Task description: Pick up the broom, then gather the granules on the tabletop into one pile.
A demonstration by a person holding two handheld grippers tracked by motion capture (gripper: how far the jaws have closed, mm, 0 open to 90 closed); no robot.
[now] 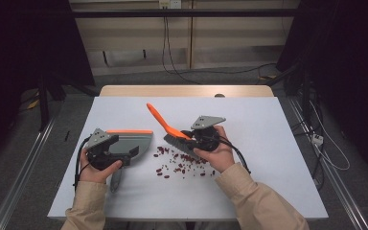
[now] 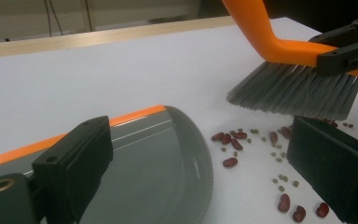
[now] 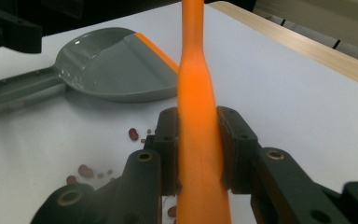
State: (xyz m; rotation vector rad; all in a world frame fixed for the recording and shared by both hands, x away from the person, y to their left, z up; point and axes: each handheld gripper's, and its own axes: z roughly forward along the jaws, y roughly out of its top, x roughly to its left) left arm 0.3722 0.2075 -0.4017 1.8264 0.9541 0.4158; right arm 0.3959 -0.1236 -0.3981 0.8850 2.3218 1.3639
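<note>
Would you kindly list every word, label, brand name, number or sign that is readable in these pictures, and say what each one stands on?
None: no readable text shows in any view.
The orange-handled brush with grey bristles carries no lettering.
The grey plastic dustpan with an orange edge is plain too.
The white table top bears no marks.
The pale wall socket at the back is too small to tell whether it carries print.

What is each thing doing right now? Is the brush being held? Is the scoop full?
brush: clamped in the right gripper, bristles just above the table
dustpan: flat on the table, nothing in it
left gripper: over the dustpan's handle end; grip unclear
beans: scattered loose on the table, between dustpan and brush
</note>
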